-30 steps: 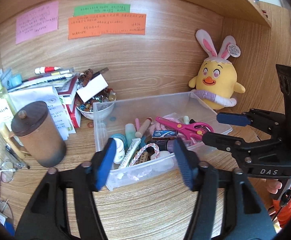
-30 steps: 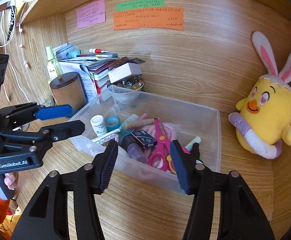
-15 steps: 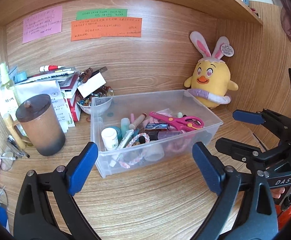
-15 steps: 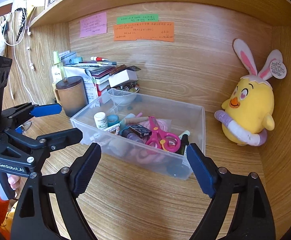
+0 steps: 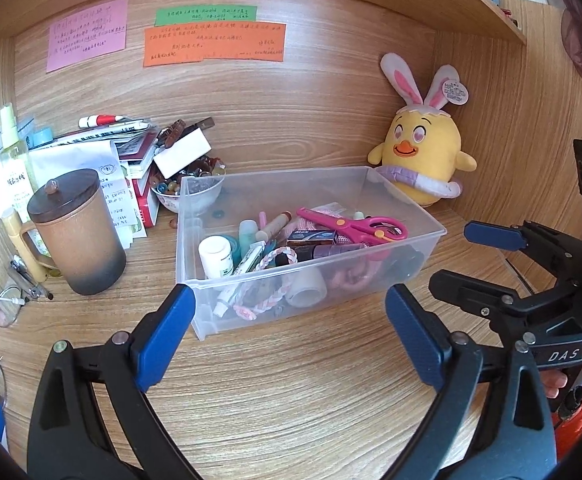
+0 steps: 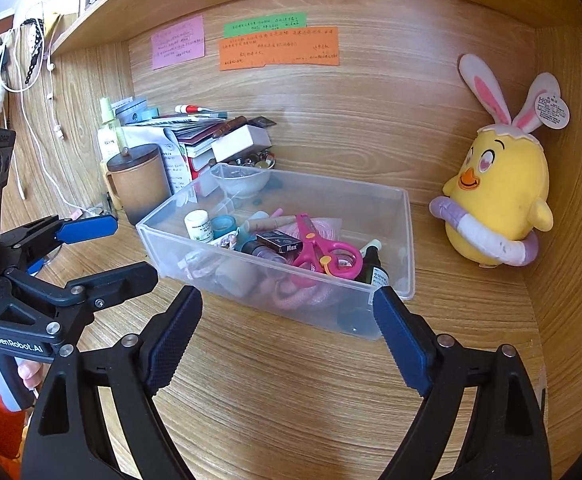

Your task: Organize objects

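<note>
A clear plastic box [image 5: 275, 173] stands on the wooden desk, filled with small items: pink scissors [image 5: 355, 226], a white bottle [image 5: 215, 256], a braided bracelet [image 5: 271, 260] and a black "Max" pack [image 6: 279, 242]. My left gripper [image 5: 287, 308] is open just short of the box's near wall, nothing between its blue pads. My right gripper [image 6: 287, 304] is open in front of the box's [image 6: 311, 178] near right corner, also empty. Each gripper shows in the other's view: the right gripper [image 5: 451, 256] beside the box's right end, the left gripper [image 6: 135, 248] by its left end.
A brown lidded mug [image 5: 77, 232] stands left of the box. Behind it are stacked books and papers [image 5: 131, 152] and a bowl of beads [image 5: 175, 192]. A yellow plush chick [image 5: 423, 152] sits in the back right corner. Glasses [image 5: 7, 304] lie far left.
Both grippers have opened wide and drawn back from the box's front wall. The box stays on the desk and now looks farther off.
</note>
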### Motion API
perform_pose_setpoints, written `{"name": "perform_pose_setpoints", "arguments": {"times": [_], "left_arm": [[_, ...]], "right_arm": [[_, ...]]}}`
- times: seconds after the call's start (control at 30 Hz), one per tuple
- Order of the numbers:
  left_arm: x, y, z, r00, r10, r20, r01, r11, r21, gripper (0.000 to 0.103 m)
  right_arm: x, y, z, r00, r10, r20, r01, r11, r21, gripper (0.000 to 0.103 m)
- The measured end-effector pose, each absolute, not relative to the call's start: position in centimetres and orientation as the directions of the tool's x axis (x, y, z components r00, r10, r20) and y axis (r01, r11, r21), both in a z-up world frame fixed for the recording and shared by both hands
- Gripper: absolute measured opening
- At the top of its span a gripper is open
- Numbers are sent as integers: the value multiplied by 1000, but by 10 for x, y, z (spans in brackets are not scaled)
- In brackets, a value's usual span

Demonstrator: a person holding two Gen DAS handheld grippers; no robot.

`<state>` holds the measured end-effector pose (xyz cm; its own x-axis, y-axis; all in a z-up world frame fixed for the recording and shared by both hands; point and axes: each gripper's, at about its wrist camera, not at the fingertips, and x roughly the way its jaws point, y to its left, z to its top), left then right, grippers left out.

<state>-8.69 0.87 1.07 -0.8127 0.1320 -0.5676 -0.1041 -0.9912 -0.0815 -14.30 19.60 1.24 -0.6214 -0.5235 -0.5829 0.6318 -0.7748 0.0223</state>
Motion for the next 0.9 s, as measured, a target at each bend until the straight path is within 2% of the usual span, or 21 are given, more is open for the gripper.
{"name": "perform_pose_setpoints", "arguments": {"times": [0.9], "left_arm": [[-86, 8, 12, -819, 132, -558, -98, -991, -91, 97]], "right_arm": [[-146, 196, 9, -614, -527, -587, 628, -777, 42, 86]]}}
